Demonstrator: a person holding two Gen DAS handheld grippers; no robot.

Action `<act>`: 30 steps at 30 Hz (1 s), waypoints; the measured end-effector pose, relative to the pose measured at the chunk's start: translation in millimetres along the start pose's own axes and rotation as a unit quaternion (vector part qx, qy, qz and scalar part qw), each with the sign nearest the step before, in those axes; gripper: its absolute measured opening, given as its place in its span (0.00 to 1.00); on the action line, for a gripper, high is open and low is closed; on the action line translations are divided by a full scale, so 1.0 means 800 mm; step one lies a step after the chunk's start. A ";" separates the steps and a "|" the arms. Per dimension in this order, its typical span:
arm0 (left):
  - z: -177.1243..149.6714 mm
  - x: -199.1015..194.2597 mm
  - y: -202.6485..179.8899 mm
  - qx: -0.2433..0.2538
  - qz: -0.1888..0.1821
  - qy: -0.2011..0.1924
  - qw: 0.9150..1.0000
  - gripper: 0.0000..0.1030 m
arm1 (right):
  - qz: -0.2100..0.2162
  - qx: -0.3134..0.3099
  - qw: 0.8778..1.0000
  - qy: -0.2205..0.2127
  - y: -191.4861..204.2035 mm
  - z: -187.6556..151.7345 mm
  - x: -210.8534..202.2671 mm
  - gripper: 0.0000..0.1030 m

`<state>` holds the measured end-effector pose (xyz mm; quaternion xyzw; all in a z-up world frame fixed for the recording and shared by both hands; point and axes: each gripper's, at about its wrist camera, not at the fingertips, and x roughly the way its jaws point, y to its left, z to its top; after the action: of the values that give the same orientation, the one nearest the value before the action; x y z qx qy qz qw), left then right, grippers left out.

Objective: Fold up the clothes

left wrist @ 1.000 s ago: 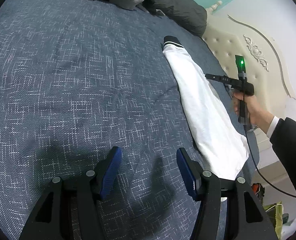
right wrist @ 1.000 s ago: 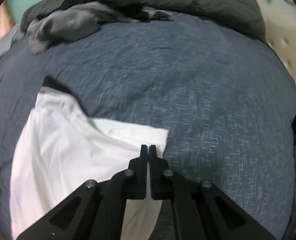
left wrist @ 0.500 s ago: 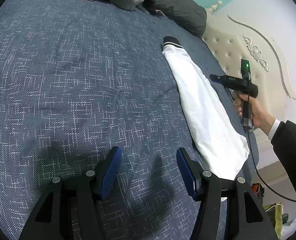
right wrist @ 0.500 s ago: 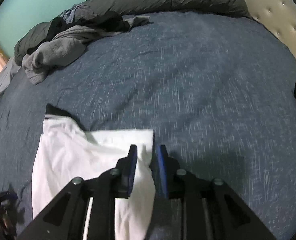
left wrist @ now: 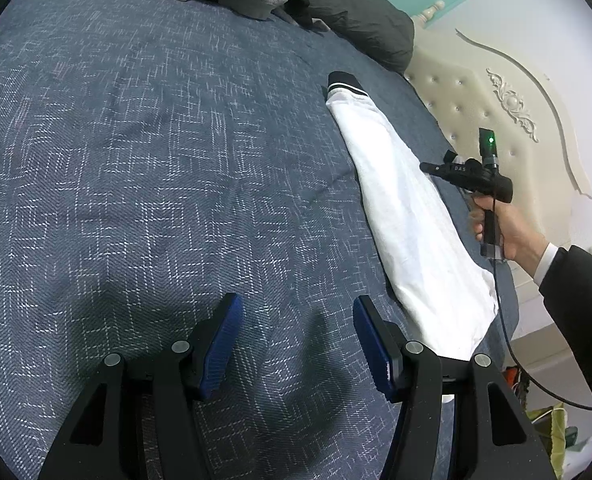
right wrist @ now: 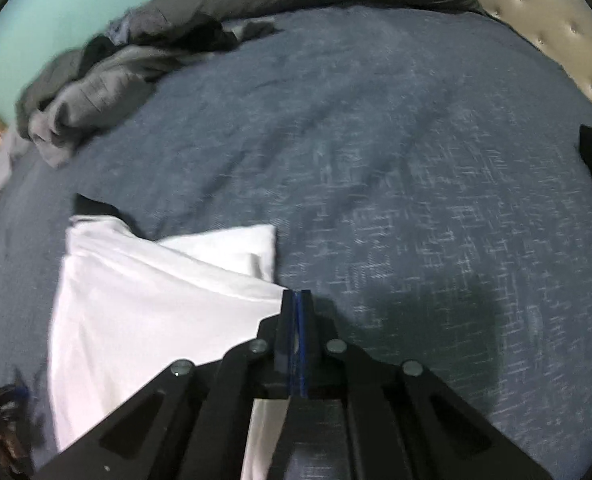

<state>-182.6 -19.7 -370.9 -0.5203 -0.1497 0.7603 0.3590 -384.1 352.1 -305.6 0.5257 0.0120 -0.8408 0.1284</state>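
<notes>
Reclosed, right hand-held gripper (right wrist: 296, 300) hides any grip on blurred white garment (right wrist: 143, 312); left (left wrist: 296, 340) gapes empty.

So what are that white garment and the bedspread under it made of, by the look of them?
White garment: looks like thin matte cotton, creasing softly, with a dark ribbed striped cuff. Bedspread: a coarser woven fabric, blue-grey flecked with white threads. Neither fibre is certain.

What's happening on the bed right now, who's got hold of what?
A person is folding a white garment on a blue bedspread. The right gripper is shut at the garment's edge; whether cloth is pinched I cannot tell. The left gripper hangs open over bare bedspread, holding nothing. Grey clothes lie heaped at the far side.
</notes>
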 end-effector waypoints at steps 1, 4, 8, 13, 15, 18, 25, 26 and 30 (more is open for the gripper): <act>0.000 0.000 0.000 0.000 0.000 0.000 1.000 0.60 | -0.005 0.001 1.000 0.001 0.001 -0.001 0.001 0.01; 0.000 -0.001 0.000 0.001 0.000 0.000 1.000 0.60 | -0.011 0.009 1.000 0.000 0.002 -0.001 0.001 0.01; 0.001 -0.003 -0.001 0.001 0.000 -0.001 1.000 0.60 | 0.017 0.043 0.999 -0.003 -0.005 -0.002 -0.011 0.14; 0.001 -0.003 -0.006 0.004 -0.002 -0.002 1.000 0.60 | 0.060 0.055 0.997 0.017 -0.011 -0.026 -0.036 0.33; 0.001 -0.002 -0.008 0.006 -0.003 -0.002 1.000 0.60 | 0.076 0.054 0.995 0.031 -0.012 -0.039 -0.043 0.33; 0.001 -0.001 -0.011 0.008 -0.001 -0.001 1.000 0.60 | 0.103 0.051 0.992 0.042 -0.005 -0.058 -0.045 0.33; 0.002 0.000 -0.014 0.011 -0.002 -0.001 1.000 0.60 | 0.085 0.039 0.995 0.030 0.002 -0.075 -0.045 0.03; 0.002 0.001 -0.013 0.010 -0.002 -0.001 1.000 0.60 | 0.075 0.042 0.996 0.024 0.001 -0.075 -0.047 0.03; 0.003 0.001 -0.011 0.008 -0.002 -0.001 1.000 0.60 | 0.059 0.055 0.997 0.018 -0.008 -0.078 -0.052 0.03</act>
<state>-181.5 -13.0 -365.2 -0.5164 -0.1445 0.7612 0.3647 -313.5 376.7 -297.1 0.5470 -0.0628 -0.8214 0.1489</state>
